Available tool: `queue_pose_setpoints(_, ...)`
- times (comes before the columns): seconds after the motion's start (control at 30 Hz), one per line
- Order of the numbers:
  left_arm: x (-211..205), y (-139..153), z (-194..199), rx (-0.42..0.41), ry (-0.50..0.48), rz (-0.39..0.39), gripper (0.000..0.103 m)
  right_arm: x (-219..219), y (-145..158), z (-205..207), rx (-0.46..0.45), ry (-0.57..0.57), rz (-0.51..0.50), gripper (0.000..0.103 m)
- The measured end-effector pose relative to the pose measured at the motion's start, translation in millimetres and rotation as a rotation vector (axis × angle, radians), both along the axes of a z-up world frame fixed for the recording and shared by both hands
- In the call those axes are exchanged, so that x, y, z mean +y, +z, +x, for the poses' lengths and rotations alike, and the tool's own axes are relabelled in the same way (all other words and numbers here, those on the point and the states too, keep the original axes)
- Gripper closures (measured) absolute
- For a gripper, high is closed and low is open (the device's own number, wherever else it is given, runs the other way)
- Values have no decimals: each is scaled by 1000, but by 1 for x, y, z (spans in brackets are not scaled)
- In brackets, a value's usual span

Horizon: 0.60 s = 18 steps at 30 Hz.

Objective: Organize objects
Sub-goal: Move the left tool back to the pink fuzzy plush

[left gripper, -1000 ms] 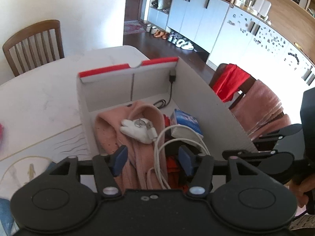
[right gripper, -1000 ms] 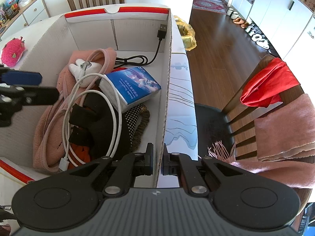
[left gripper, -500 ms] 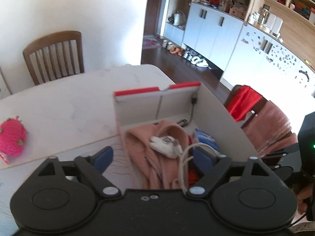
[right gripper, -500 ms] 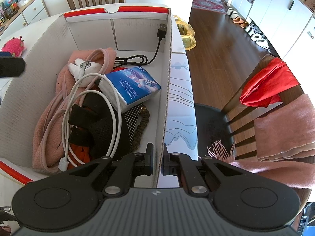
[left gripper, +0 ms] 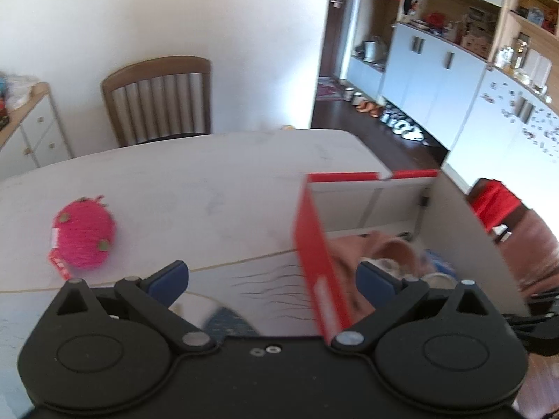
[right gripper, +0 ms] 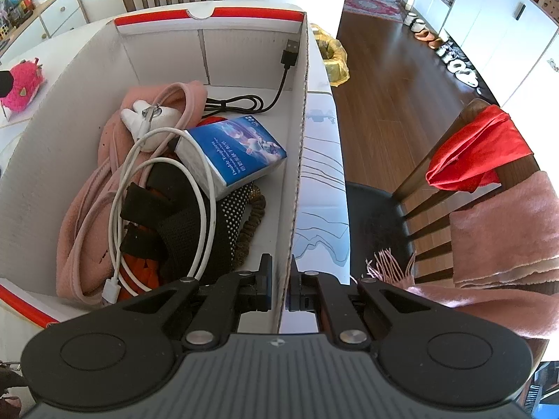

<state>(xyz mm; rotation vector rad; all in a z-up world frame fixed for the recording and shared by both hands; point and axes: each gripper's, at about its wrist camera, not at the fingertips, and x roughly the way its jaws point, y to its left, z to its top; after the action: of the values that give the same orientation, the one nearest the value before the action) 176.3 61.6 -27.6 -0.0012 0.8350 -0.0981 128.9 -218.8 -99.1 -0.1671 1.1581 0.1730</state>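
Observation:
A white cardboard box (right gripper: 304, 139) with red rims stands on the table. It holds a pink cloth (right gripper: 87, 192), a white cable (right gripper: 206, 188), a blue tissue pack (right gripper: 237, 153), a black USB cable (right gripper: 279, 80) and a small white toy (right gripper: 139, 118). My right gripper (right gripper: 280, 279) is shut on the box's right wall near its front corner. My left gripper (left gripper: 272, 281) hangs over the box's red left side (left gripper: 314, 244), its jaws opening wide and pressing on nothing. A pink strawberry plush (left gripper: 84, 234) lies on the table left of the box.
A wooden chair (left gripper: 160, 97) stands at the table's far side. Another chair (right gripper: 454, 174) at the right carries a red cloth (right gripper: 478, 146) and a pink scarf (right gripper: 506, 230). A yellow bag (right gripper: 332, 59) sits beyond the box. A low cabinet (left gripper: 24, 125) is at the far left.
My left gripper has drawn back out of the box and swung left, its jaws spreading wide; the pink plush has come into its view. The right gripper kept its hold on the wall.

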Motion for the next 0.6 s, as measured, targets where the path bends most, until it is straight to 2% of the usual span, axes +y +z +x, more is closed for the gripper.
queue_pose_setpoints(0.4, 90, -5, 23, -15, 177, 98, 1, 5, 0, -1, 0, 13, -37, 98)
queue_pose_setpoints(0.6, 130, -19, 46, -17, 240, 148, 1, 8, 1, 1, 10, 14, -51, 97)
